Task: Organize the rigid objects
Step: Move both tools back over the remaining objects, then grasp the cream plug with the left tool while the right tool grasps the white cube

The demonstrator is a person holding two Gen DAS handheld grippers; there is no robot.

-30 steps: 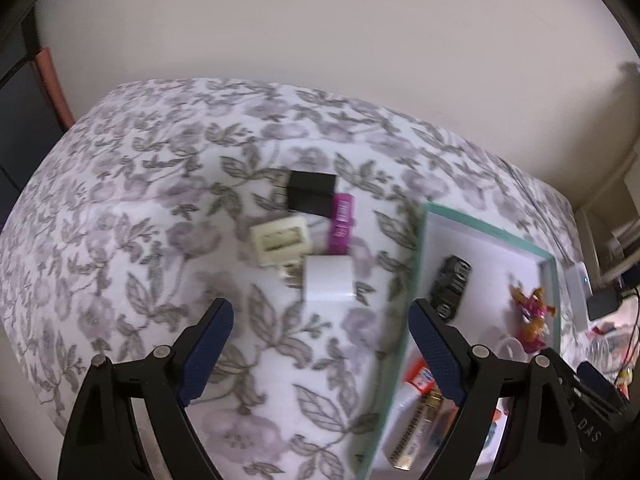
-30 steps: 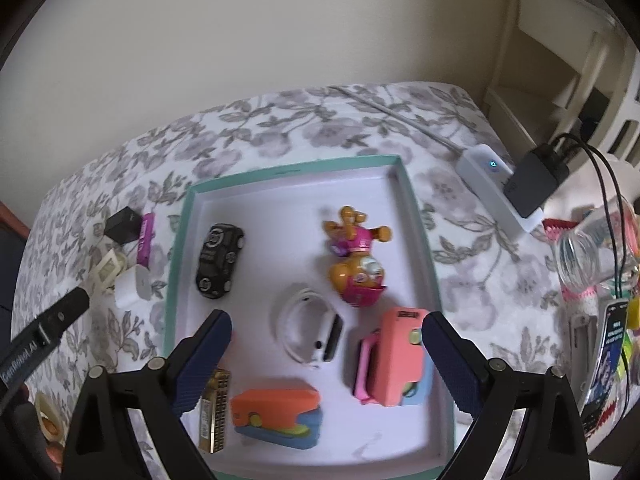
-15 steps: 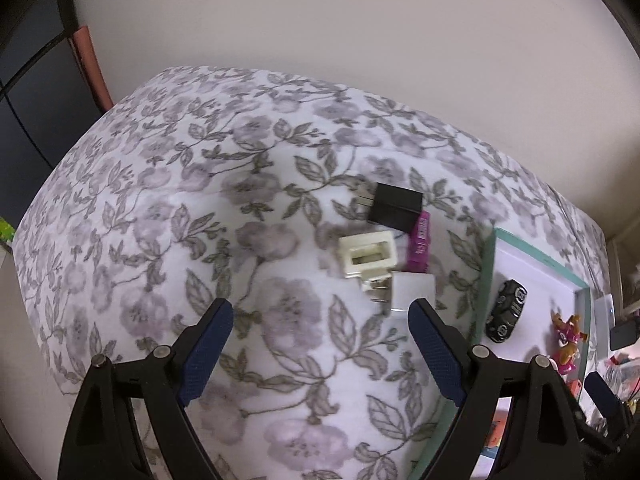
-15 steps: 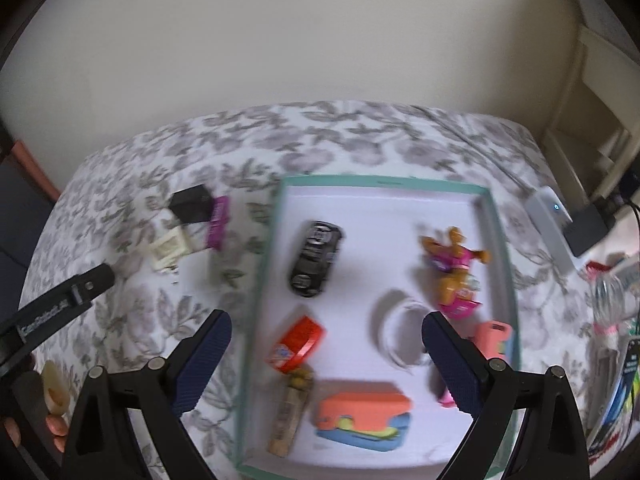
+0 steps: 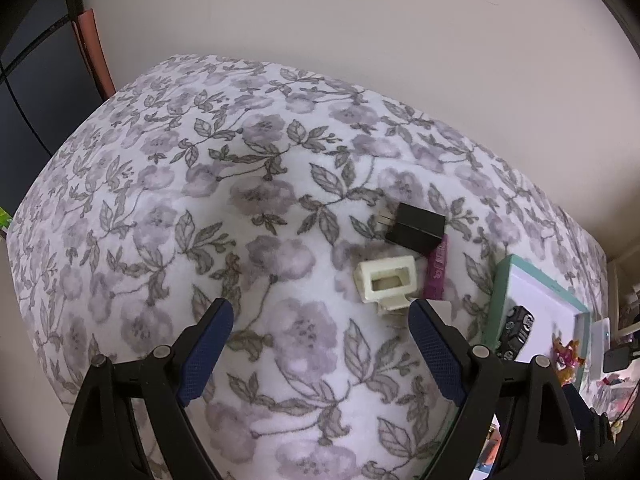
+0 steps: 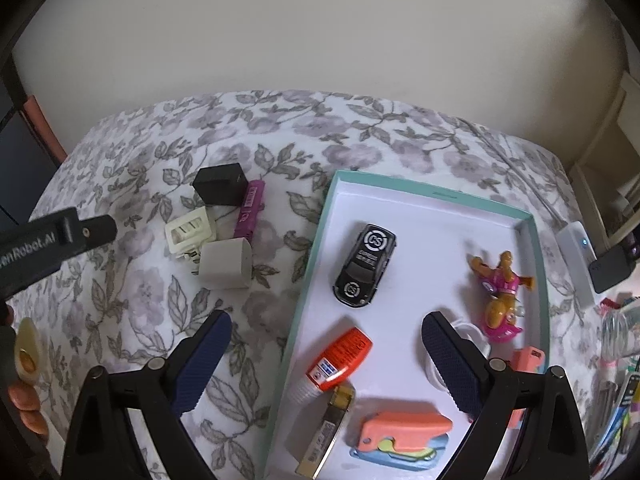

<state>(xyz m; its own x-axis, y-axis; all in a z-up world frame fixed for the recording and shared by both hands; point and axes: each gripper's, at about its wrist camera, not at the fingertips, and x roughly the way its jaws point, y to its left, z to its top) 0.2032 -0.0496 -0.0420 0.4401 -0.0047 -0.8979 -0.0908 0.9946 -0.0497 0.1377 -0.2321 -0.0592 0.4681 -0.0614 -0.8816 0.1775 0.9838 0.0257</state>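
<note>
Four small things lie together on the floral cloth left of the tray: a black charger [image 6: 220, 190], a purple stick [image 6: 250, 210], a cream adapter [image 6: 190, 230] and a white charger [image 6: 226, 264]. My right gripper [image 6: 326, 332] hangs open and empty over the left rim of the teal tray [image 6: 312, 264]. The tray holds a black toy car [image 6: 366, 266], a pink and orange toy figure [image 6: 500, 292], a red glue bottle [image 6: 340, 360] and an orange stapler [image 6: 404, 432]. My left gripper [image 5: 320, 320] is open above bare cloth, just short of the cream adapter [image 5: 386, 282] and the black charger [image 5: 416, 228]. Its right finger hides most of the white charger.
A white power strip [image 6: 572, 252] with a black plug [image 6: 612, 268] lies right of the tray, beside a clear bottle [image 6: 620, 332] and a shelf. The left gripper's arm [image 6: 56, 240] reaches in from the left, and a person's fingers [image 6: 24, 400] show below it. A wall runs behind the table.
Both grippers have moved left and rolled. The charger cluster and the tray have slid right in both views. Nothing was taken hold of; both stay open.
</note>
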